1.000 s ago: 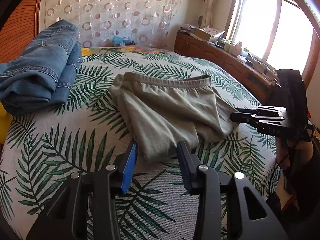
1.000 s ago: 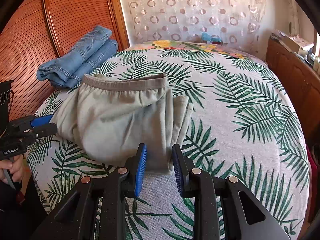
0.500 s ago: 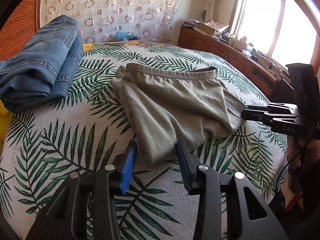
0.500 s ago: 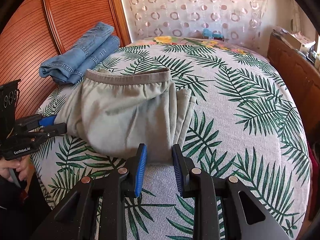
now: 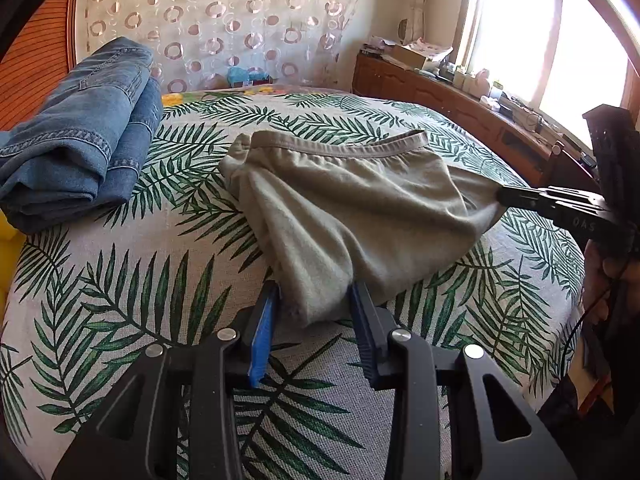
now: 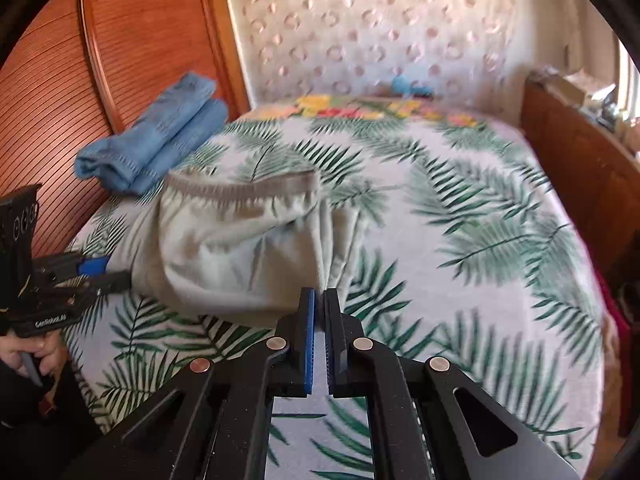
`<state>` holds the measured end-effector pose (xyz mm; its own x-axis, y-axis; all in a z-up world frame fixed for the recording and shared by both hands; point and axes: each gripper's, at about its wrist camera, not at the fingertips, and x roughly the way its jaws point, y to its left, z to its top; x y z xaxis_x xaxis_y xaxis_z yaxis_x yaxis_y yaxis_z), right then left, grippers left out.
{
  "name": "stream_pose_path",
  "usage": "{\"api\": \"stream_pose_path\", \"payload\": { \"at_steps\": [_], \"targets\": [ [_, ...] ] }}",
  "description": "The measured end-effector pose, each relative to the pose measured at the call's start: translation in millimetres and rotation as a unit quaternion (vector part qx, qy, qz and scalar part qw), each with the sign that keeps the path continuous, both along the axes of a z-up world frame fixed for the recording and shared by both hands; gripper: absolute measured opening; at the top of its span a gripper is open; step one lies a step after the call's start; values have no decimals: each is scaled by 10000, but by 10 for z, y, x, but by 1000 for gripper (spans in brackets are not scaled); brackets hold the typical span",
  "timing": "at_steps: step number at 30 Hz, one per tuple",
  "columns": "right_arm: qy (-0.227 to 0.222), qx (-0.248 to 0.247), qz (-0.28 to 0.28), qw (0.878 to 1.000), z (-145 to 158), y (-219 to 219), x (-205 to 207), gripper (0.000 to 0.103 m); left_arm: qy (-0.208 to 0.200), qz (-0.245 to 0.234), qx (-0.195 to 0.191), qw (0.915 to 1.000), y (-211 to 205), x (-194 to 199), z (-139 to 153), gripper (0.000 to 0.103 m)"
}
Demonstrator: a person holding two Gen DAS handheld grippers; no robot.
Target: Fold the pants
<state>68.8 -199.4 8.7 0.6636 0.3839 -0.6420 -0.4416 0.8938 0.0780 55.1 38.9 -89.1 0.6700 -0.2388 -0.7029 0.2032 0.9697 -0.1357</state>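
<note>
Olive-grey pants lie folded on the palm-leaf bedspread, waistband toward the headboard. My left gripper has its fingers apart, with the near left corner of the pants between them. My right gripper is shut on the near right corner of the pants and lifts it slightly. It also shows in the left wrist view, pinching the cloth. The left gripper also shows in the right wrist view.
Folded blue jeans lie at the far left of the bed by the wooden headboard. A wooden cabinet with clutter runs along the right under the window. A patterned curtain hangs behind.
My right gripper has closed on the pants' corner and raised it. My left gripper has moved forward so the other corner sits between its open fingers. The cloth is pulled taut.
</note>
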Motion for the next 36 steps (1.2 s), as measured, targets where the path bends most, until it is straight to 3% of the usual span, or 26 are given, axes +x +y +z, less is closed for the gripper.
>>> {"api": "stream_pose_path", "payload": {
  "at_steps": [8,13,24,27,34,36],
  "targets": [
    [309,80,60,9995,-154,-7,30,4,-121,-100,-138,9998,33,-60,74,12],
    [237,71,92,9997,-106,-27,11,2,-342,75,-79,9994,94,-148,206,11],
    [39,-87,255,9996,4,22,-242,2,-138,-62,-17,9999,72,-171,173,14],
    [46,-85,254,9996,15,13,-228,2,-179,-84,181,9996,24,-165,193,27],
    [-141,-67,299,9994,121,6,-211,2,-367,16,34,9993,129,-64,297,83],
    [-176,-52,326,9993,151,27,-164,3,-323,63,51,9994,148,18,310,83]
  ]
}}
